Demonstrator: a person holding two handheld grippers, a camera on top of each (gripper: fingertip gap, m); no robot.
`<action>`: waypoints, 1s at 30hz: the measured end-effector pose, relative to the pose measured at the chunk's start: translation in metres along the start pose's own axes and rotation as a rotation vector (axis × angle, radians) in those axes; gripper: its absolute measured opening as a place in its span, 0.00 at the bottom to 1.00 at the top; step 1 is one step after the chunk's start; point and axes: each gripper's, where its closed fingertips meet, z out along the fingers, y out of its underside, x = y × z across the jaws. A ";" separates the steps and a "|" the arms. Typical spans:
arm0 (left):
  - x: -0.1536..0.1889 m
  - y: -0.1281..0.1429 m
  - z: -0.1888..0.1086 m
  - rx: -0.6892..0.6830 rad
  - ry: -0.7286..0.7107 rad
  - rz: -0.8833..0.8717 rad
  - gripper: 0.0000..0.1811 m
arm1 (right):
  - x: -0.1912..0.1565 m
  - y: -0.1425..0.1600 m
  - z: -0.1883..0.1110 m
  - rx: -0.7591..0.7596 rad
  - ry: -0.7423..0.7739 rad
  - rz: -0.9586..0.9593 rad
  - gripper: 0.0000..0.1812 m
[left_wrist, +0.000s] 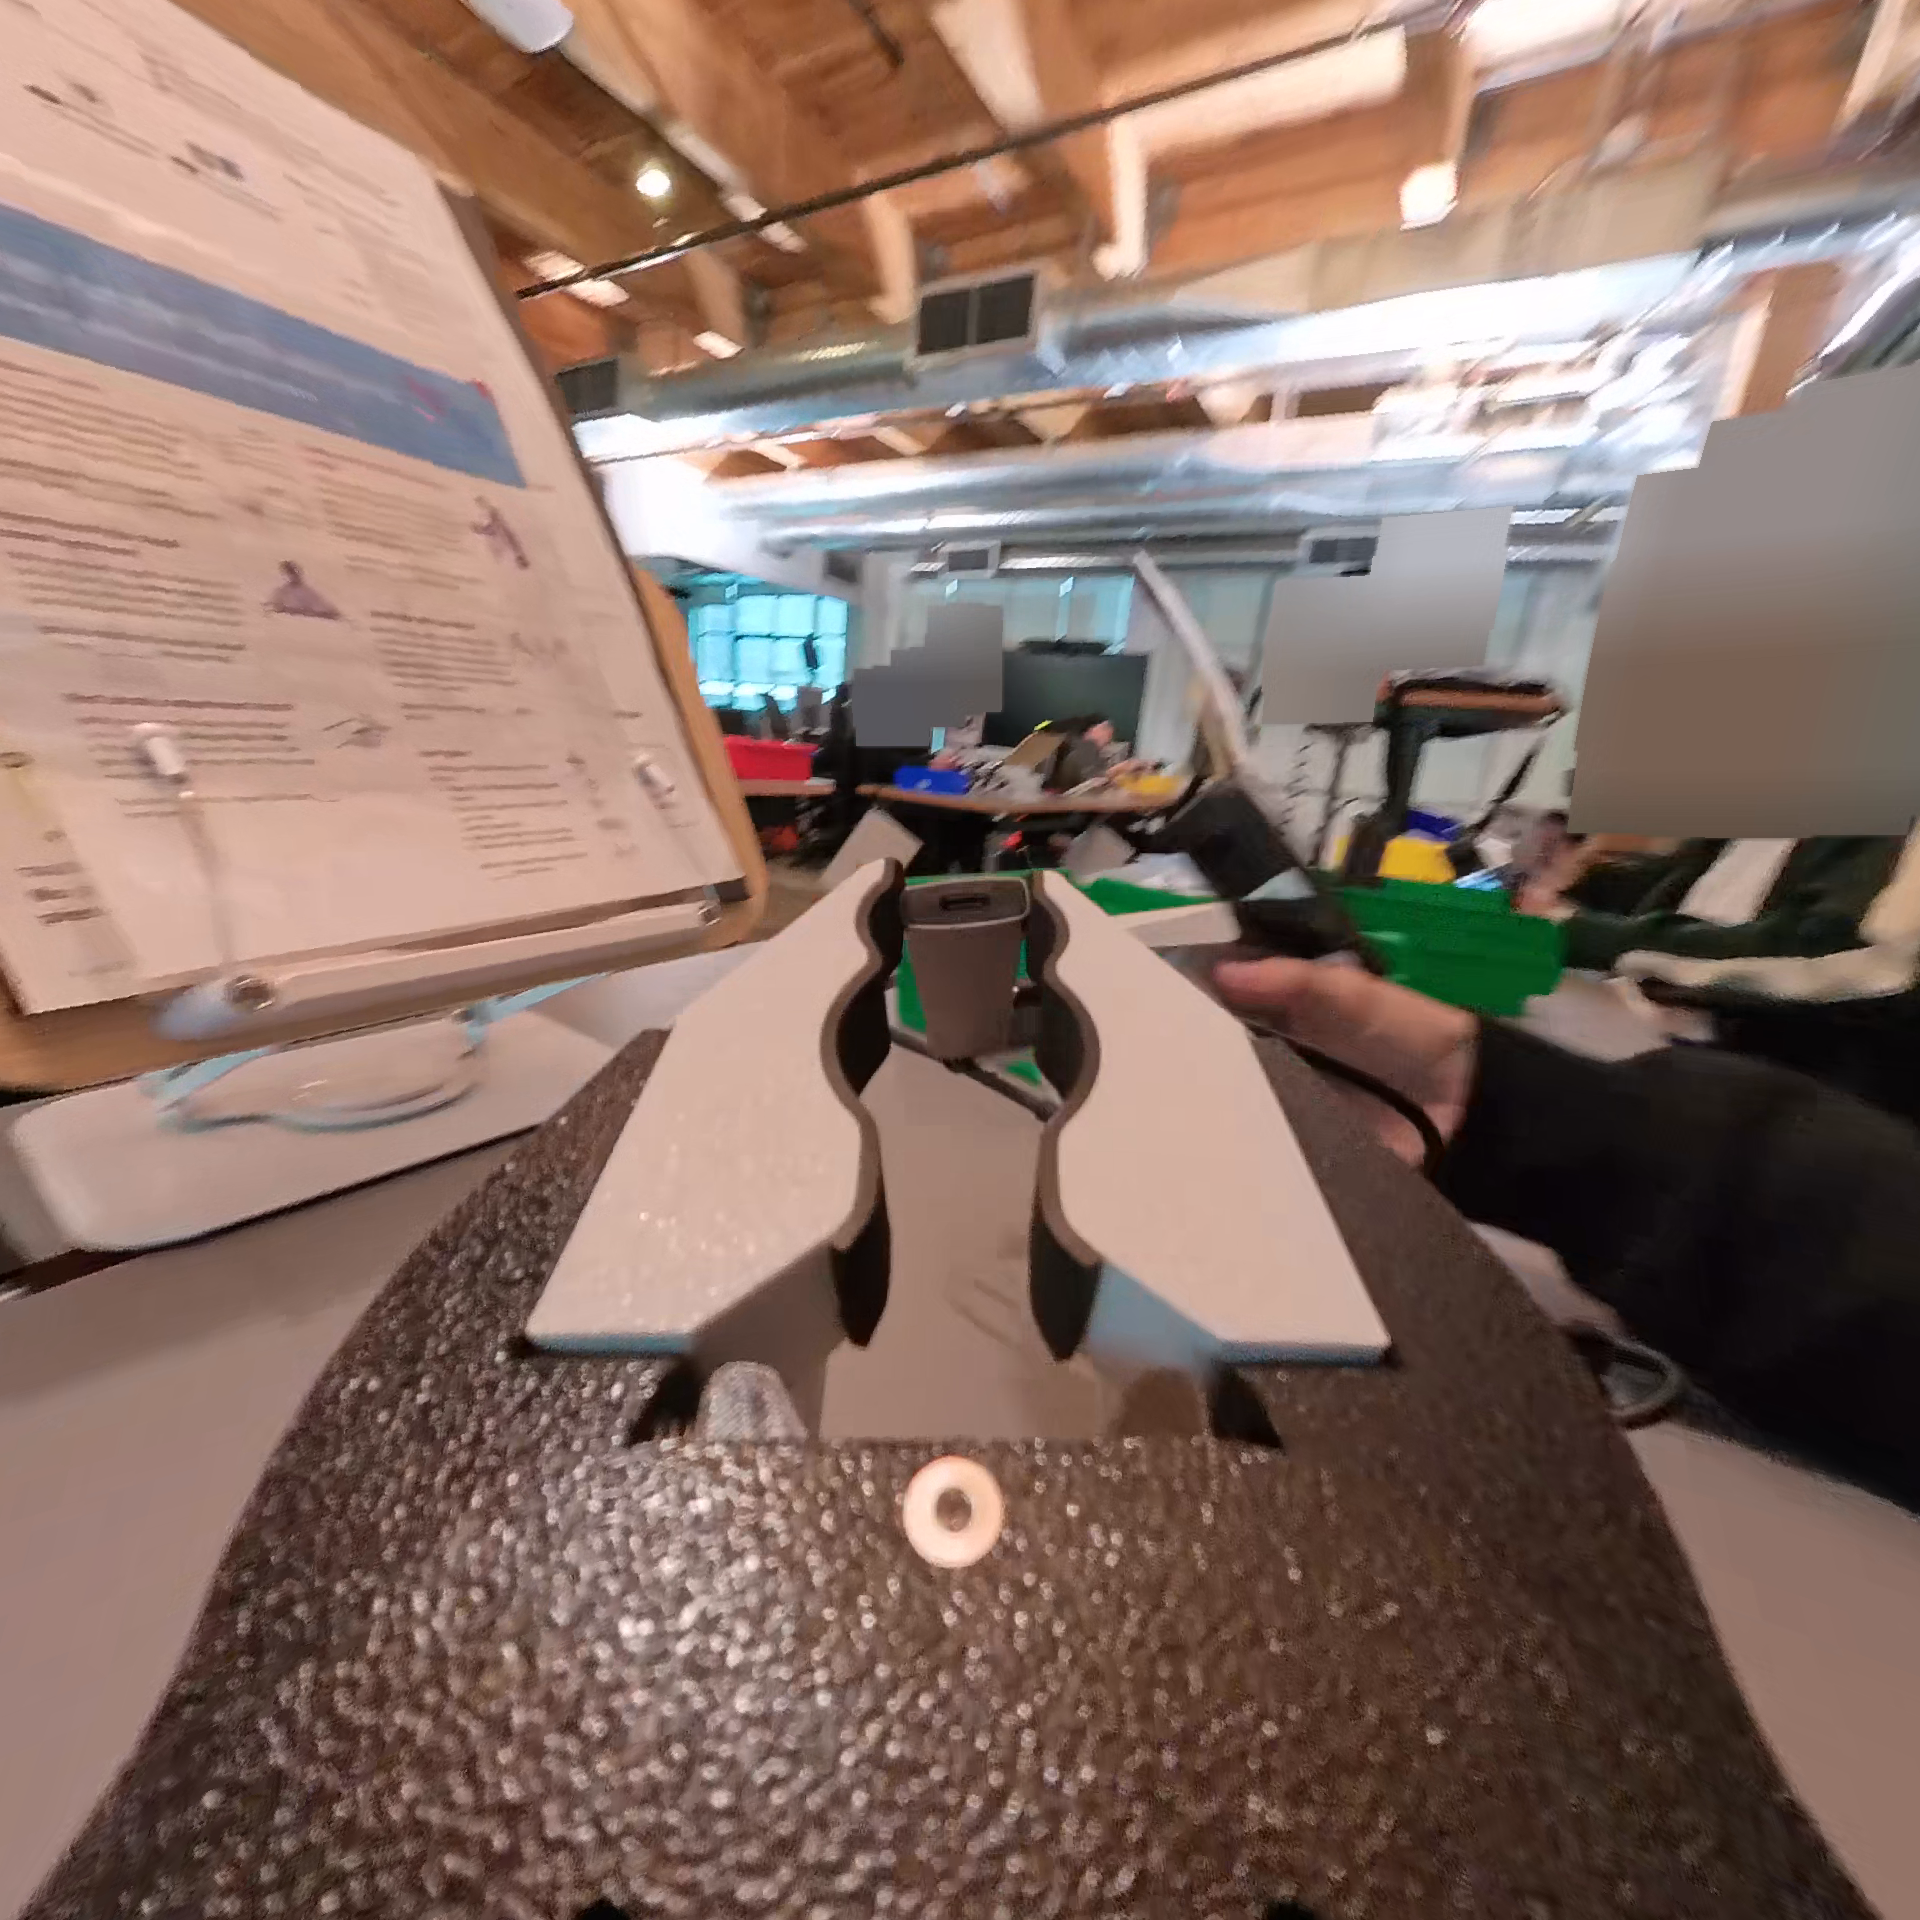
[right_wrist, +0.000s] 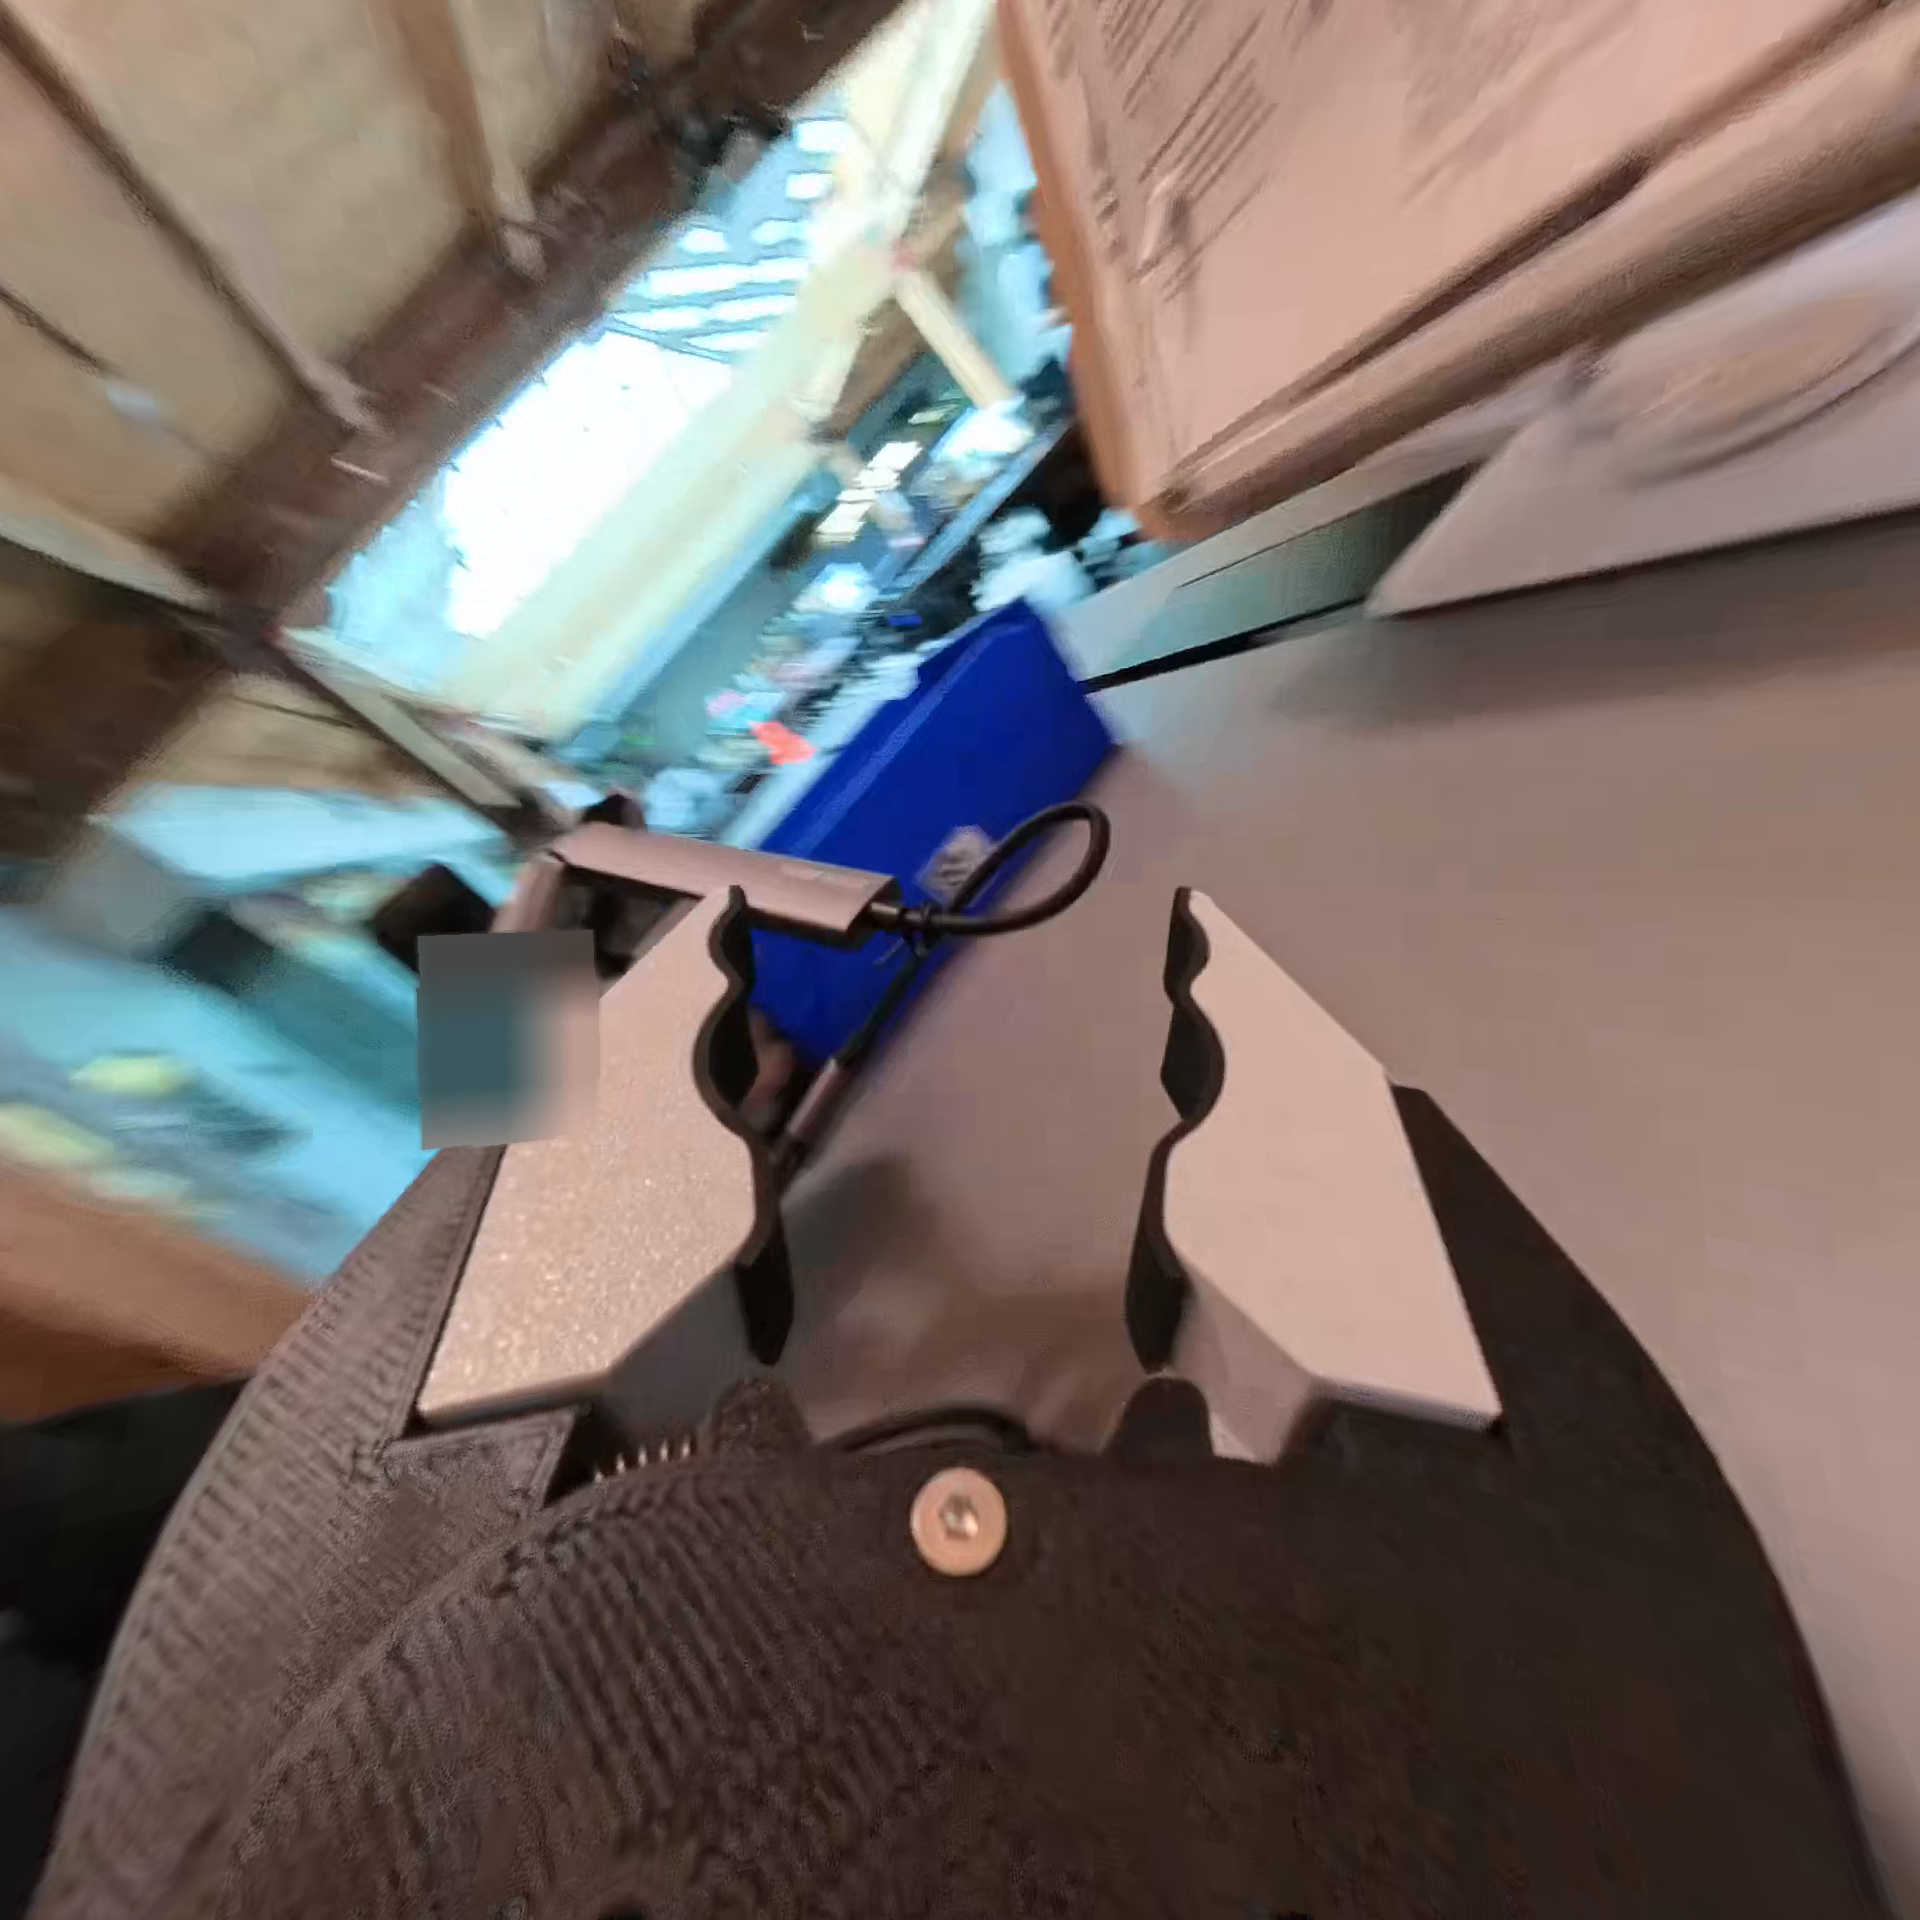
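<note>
My left gripper (left_wrist: 961, 904) is shut on a small grey adapter (left_wrist: 958, 966). The adapter stands upright between the fingertips with a port on its top end, and a black cable runs down from its bottom. In the right wrist view the same adapter (right_wrist: 717, 868) lies just past my left finger, and its black cable (right_wrist: 1039, 883) loops to the right. My right gripper (right_wrist: 956, 935) is open and empty, tilted over the grey table (right_wrist: 1455, 935). The cable's plug end (right_wrist: 821, 1101) hangs close to the inner side of its left finger.
An open book on a wooden stand (left_wrist: 312, 623) with a clear base stands close on the left. A hand in a black sleeve (left_wrist: 1351, 1029) holds a dark tool on the right. A green bin (left_wrist: 1455, 935) and a blue bin (right_wrist: 935, 769) sit at the table's far side.
</note>
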 end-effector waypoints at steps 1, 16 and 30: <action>0.005 -0.004 -0.001 0.024 0.040 -0.019 0.11 | 0.002 0.008 0.006 -0.033 -0.013 0.060 0.46; 0.049 -0.046 -0.017 0.255 0.307 0.032 0.11 | -0.075 0.035 0.010 -0.103 -0.471 0.305 0.26; 0.055 -0.097 -0.043 0.462 0.340 0.033 0.11 | -0.103 0.077 0.031 -0.213 -0.560 0.546 0.29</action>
